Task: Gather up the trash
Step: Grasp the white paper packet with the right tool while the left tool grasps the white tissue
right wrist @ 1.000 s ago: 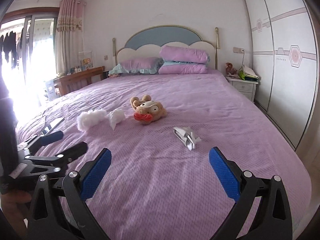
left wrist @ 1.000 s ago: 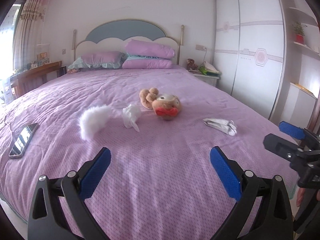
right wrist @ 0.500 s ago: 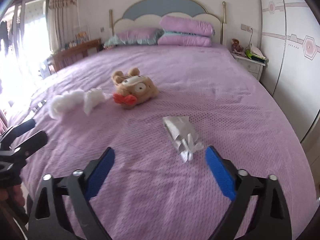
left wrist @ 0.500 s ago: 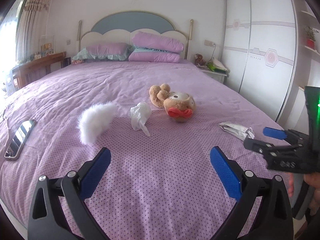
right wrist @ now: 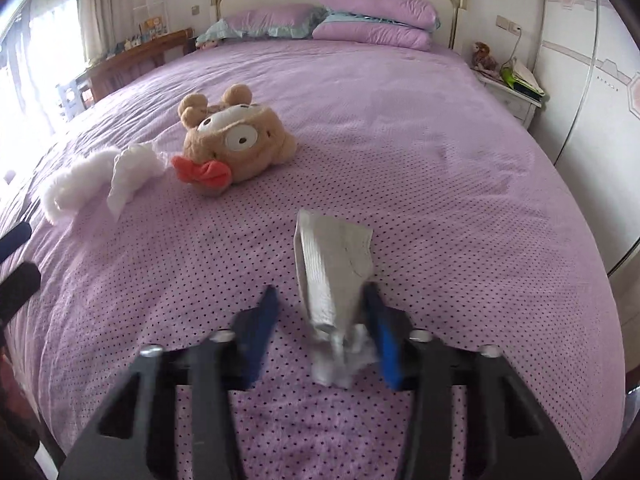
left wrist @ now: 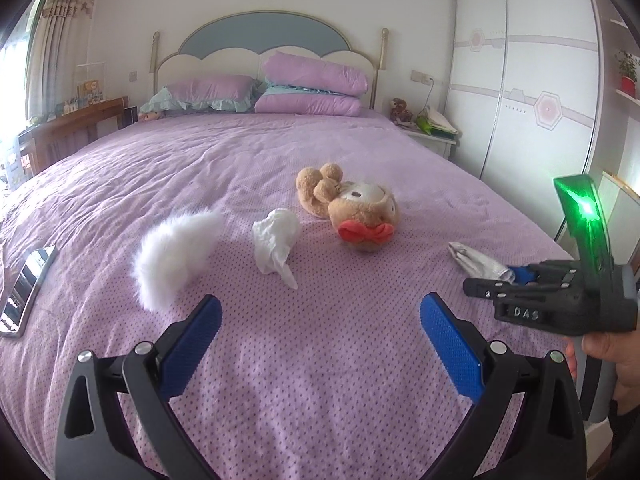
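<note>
Home bedroom: bed [left wrist: 280, 152], pillows [left wrist: 316, 70], wardrobe [left wrist: 532, 80].

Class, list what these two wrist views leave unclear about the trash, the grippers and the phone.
- Right wrist view: motion blur hides whether the right gripper, jaws just closing, presses the crumpled grey wrapper between them.
- Left wrist view: the right gripper's body covers the wrapper's near end.
- Left wrist view: the phone is cut off by the edge.
- Right wrist view: the left gripper shows only its fingertips.
</note>
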Tool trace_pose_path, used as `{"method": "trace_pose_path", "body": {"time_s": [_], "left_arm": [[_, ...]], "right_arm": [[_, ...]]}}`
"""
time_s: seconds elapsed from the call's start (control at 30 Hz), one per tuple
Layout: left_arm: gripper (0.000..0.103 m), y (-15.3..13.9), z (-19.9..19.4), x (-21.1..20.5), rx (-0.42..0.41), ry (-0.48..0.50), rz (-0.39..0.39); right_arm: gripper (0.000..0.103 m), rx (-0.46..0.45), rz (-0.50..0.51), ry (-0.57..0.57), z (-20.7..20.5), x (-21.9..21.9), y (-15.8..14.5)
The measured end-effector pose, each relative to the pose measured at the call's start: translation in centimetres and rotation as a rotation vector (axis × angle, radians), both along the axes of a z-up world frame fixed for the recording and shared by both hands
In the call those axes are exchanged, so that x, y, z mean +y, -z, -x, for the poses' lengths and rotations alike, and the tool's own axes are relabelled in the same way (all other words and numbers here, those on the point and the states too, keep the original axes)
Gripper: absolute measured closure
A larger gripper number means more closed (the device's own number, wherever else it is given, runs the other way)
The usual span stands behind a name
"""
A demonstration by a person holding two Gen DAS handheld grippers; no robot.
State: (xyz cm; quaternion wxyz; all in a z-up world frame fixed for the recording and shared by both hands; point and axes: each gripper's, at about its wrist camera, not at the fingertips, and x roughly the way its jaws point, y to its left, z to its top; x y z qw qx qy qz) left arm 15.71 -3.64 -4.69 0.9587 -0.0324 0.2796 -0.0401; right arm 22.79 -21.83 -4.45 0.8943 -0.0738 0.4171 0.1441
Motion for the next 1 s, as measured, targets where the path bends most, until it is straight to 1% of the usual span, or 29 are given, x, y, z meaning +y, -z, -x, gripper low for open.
{"method": "trace_pose_path", "body": {"time_s": [0.03,0.07,0.13,0.3,0.4,0.5,0.57,0.6,0.67,0.7,0.73,0.83,0.97,1.0], "left_arm": [[0.004,0.0,-0.2,-0.1,-0.001,0.003,-0.002],[0.004,0.0,-0.4,-0.3,0.0,0.006,-0.004],[0.004,0.1,-1.0,-0.5,0.007,0.013,-0.007],[0.004,0.4,-2.1,-0.4,0.027,0.035,0.014],[0.004,0.6,-3.1,0.0,0.042,0.052,0.027],[0.004,1.1,-5.0,0.4,0.081,0.093,0.024],[0.004,1.7,-6.6,0.6,0.119,0.137,0.025],[0.006,1.9,-7.1,0.6,0.13,0.139,0.027],[0.022,2.5,-8.6,1.0,0.174,0.145,0.034],[0.043,2.7,-9.2,1.1,0.194,0.147,0.036],[0.051,3.0,-9.9,1.4,0.217,0.137,0.035],[0.051,3.4,-11.7,1.9,0.252,0.115,0.037],[0.052,3.8,-13.2,2.0,0.28,0.117,0.016],[0.059,3.9,-13.4,2.1,0.281,0.119,0.015]], "right_arm": [[0.081,0.001,-0.009,-0.011,0.1,0.0,0.0],[0.081,0.007,-0.027,-0.024,0.0,0.1,-0.1],[0.086,0.003,-0.055,-0.037,0.2,0.2,-0.3],[0.086,-0.015,-0.093,-0.088,0.7,1.1,-1.0],[0.086,-0.01,-0.122,-0.112,0.4,1.3,-1.5],[0.086,-0.001,-0.155,-0.136,0.2,1.5,-1.9],[0.086,-0.002,-0.155,-0.141,0.0,1.8,-1.9],[0.086,-0.001,-0.156,-0.143,-0.1,1.9,-1.9],[0.086,0.004,-0.166,-0.147,-0.3,1.9,-1.8],[0.086,0.007,-0.168,-0.151,-0.3,1.8,-1.7],[0.086,0.008,-0.171,-0.154,-0.3,1.8,-1.7],[0.086,0.008,-0.176,-0.162,-0.4,1.8,-1.7],[0.086,0.008,-0.177,-0.164,-0.3,1.8,-1.7],[0.086,0.008,-0.177,-0.166,-0.4,1.7,-1.7]]}}
